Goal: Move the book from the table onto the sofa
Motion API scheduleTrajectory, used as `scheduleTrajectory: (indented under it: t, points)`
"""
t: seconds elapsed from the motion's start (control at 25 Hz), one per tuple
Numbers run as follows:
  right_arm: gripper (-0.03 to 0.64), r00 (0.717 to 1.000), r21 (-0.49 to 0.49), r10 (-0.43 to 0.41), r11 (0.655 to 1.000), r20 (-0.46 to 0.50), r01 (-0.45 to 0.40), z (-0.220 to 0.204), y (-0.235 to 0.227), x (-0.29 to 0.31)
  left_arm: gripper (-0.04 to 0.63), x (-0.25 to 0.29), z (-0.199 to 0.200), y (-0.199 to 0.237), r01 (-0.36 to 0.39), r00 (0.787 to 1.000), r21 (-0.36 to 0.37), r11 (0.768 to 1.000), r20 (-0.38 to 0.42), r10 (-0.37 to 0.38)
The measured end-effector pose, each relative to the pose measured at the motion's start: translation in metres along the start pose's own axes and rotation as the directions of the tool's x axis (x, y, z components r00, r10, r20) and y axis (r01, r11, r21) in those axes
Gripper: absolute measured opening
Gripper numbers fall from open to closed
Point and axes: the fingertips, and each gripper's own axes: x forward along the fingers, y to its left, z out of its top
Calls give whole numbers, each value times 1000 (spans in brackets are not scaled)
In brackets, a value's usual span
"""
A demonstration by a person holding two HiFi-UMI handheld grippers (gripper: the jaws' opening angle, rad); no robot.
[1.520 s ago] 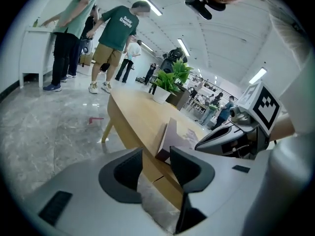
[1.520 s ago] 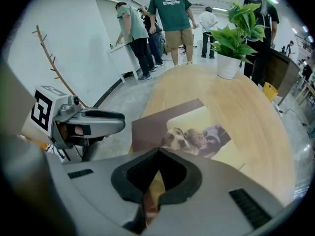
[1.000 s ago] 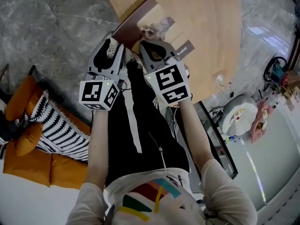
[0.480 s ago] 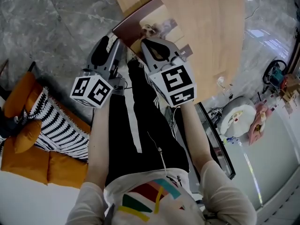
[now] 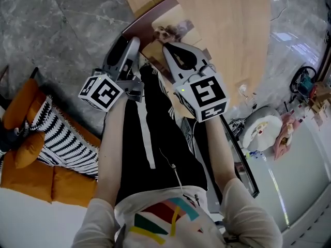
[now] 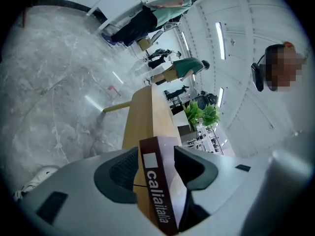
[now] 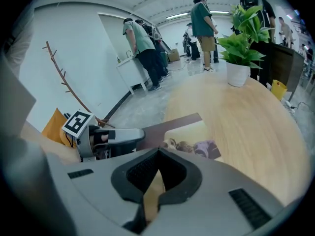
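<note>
grey marble floor [image 5: 62,25] surrounds one pale wooden counter [image 5: 232,30]. the single maroon hardcover book [image 5: 150,27], with a photo on its cover, lies at the counter's near edge. the left claw [image 6: 156,163] has rolled over since a second ago and its jaws have just been opening. they now stand released, with the printed spine between them but not squeezed. the right claw [image 7: 157,173] is clenched on the book's pale edge. this looks like a regrip before the carry, since the one orange sofa [image 5: 67,190] with its striped throw [image 5: 67,143] is well apart, down-left. two claws, one book.
</note>
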Motion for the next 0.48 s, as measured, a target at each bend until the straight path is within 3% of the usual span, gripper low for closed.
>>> scheduleTrajectory:
  t: [0.28, 0.48]
  points:
    - [8, 1000, 21, 12, 1000, 23, -12, -1, 5, 2, 213, 11, -9, 5, -18, 1000, -31, 999, -11, 17]
    - [8, 1000, 49, 9, 999, 30, -10, -5, 1, 0, 202, 14, -8, 0, -16, 1000, 3, 1000, -27, 16]
